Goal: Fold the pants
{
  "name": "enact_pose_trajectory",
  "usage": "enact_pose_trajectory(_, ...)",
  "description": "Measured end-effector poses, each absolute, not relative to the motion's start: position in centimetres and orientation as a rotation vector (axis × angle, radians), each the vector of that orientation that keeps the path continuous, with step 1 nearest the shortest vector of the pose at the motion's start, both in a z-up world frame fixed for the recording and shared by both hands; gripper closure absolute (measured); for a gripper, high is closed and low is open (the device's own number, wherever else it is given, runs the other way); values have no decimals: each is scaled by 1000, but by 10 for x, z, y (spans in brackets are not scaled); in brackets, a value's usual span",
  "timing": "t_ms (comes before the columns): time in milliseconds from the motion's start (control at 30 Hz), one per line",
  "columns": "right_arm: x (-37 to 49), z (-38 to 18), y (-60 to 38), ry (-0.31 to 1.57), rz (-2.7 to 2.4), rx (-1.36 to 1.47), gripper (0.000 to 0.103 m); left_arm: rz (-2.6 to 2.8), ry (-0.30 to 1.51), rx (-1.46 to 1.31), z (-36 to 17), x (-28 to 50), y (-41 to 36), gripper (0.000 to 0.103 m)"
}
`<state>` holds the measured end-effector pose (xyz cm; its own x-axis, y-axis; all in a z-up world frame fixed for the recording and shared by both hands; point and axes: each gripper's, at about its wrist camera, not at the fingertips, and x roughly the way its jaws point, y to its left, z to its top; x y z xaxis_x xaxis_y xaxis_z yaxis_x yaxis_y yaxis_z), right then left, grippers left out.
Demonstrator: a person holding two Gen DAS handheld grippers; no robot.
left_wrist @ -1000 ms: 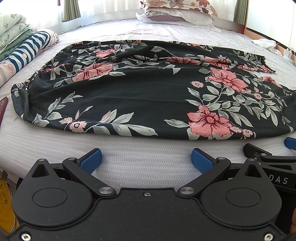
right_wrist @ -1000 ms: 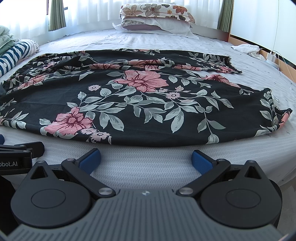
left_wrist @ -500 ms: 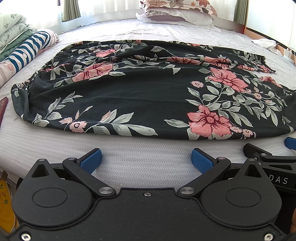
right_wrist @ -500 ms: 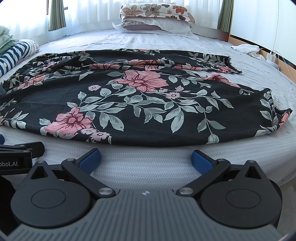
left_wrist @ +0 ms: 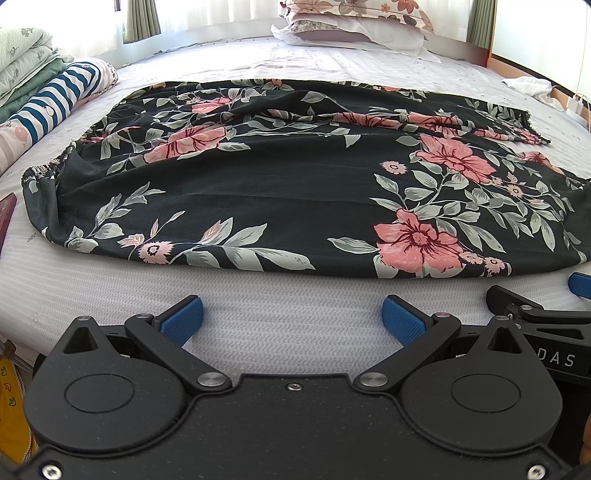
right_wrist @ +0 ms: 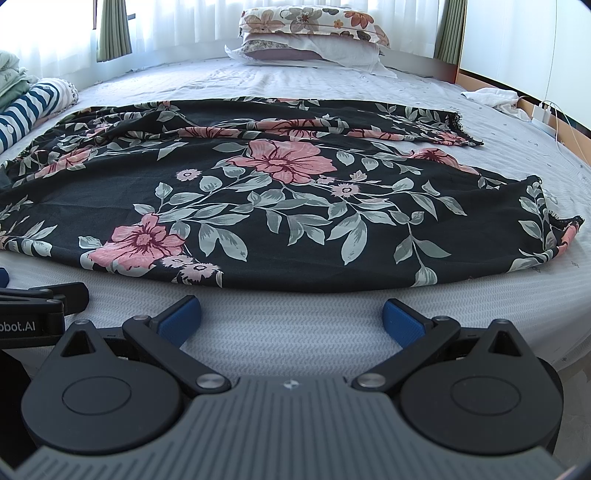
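Note:
Black pants with pink flowers and grey-green leaves (left_wrist: 280,177) lie spread across the bed, waistband (left_wrist: 40,173) at the left, leg hems (right_wrist: 561,225) at the right. In the right wrist view the same pants (right_wrist: 280,199) fill the middle. My left gripper (left_wrist: 291,319) is open over bare sheet just short of the near pant edge, towards the waist end. My right gripper (right_wrist: 291,317) is open too, beside it, in front of the leg end. Neither touches the cloth. Each gripper's tip shows at the other view's edge.
The bed (left_wrist: 288,343) has a white patterned sheet. Folded bedding and a striped item (left_wrist: 55,99) are stacked at the left. Pillows (right_wrist: 310,33) lie at the far end. A white cloth (right_wrist: 491,98) and a charger with cable (right_wrist: 543,112) sit at the right edge.

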<state>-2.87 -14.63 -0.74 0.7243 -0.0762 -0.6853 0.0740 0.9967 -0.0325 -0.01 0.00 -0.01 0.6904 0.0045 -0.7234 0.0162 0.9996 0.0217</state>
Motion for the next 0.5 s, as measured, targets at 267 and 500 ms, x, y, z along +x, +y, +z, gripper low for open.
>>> enact_pose_trajectory(267,-29,-7,-146,756,-83,-3,0,-7,809,27,0,0,0,0)
enact_pose_trajectory(500,-30,-7,-147,756,-83,-3,0,-7,810,28,0,0,0,0)
